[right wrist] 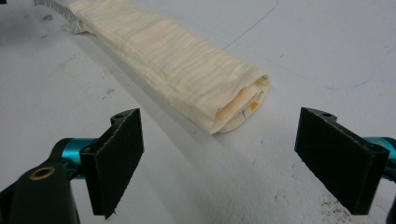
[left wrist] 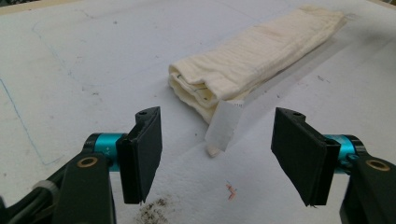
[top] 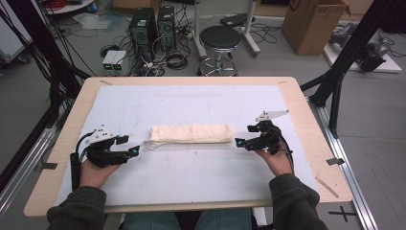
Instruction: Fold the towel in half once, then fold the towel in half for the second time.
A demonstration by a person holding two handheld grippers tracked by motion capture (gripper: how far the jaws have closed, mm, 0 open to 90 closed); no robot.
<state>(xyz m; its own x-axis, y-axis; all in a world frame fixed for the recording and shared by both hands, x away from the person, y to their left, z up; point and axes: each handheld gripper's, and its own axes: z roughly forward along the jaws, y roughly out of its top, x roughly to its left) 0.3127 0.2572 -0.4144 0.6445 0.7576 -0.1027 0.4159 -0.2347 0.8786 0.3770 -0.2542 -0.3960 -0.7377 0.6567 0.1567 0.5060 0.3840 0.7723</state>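
Both jaws wide apart, nothing held. Left gripper [top: 135, 151] and right gripper [top: 239, 142] low over the table [top: 306, 143], pointed inward at each other. Between them, just beyond each pair of jaws, untouched: folded cream towel [top: 191, 133], with a loose label [left wrist: 224, 125] at its left end.
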